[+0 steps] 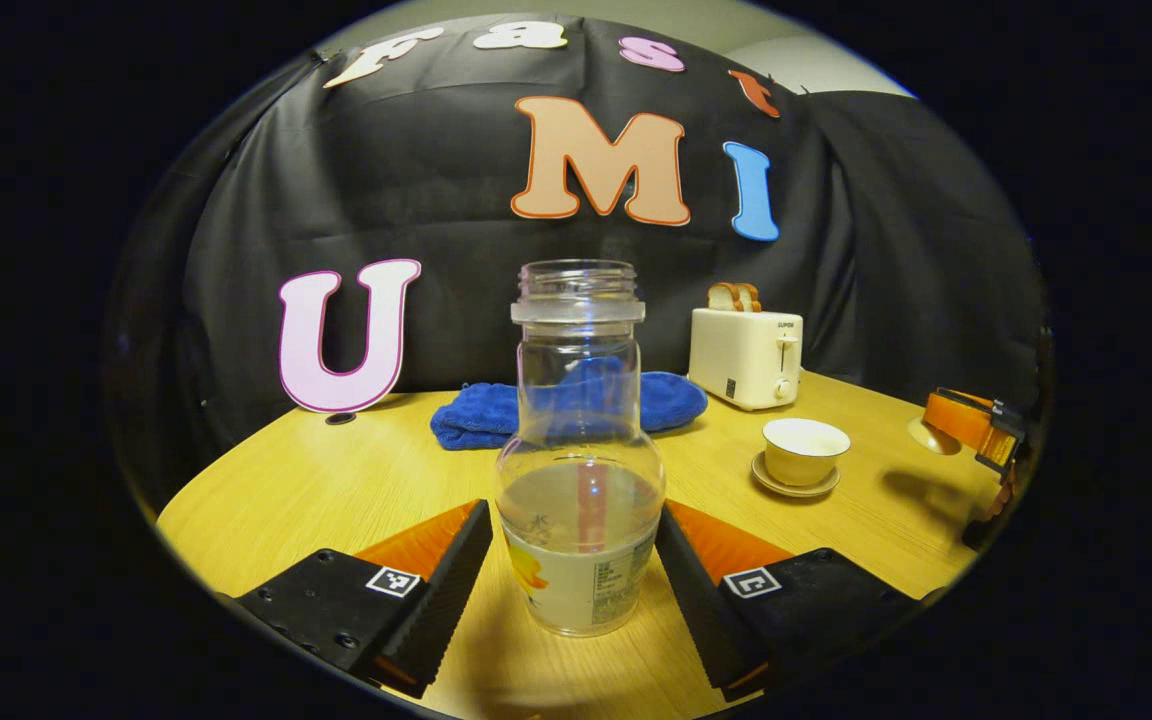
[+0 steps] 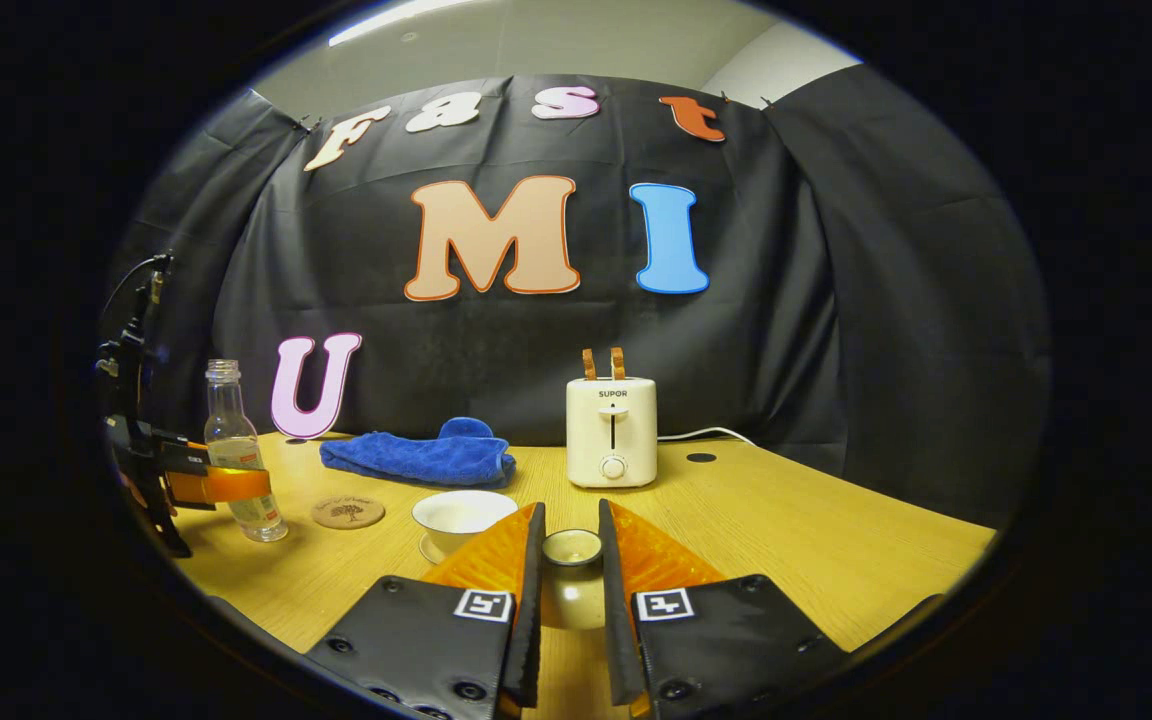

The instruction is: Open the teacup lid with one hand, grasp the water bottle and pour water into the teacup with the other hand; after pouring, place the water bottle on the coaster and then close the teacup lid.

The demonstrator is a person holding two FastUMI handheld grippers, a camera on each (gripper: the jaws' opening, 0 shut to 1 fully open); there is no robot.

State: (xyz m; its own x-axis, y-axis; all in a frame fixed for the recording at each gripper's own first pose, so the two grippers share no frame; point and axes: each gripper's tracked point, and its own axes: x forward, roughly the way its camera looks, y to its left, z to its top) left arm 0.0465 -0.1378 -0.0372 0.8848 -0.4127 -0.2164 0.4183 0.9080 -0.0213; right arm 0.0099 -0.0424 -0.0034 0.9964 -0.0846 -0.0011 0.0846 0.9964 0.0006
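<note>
Right tongs (image 2: 570,560) pinch lid (image 2: 572,548), lifted beside open teacup (image 2: 459,515). Left tongs (image 1: 576,570) spread around uncapped water bottle (image 1: 579,470) on table (image 1: 336,490). Risk: loose grip, bottle slips, spills before teacup.

Blue towel (image 1: 566,408), cream toaster (image 1: 746,358), clear bottle (image 1: 579,450) — perhaps yellow-labelled
</note>
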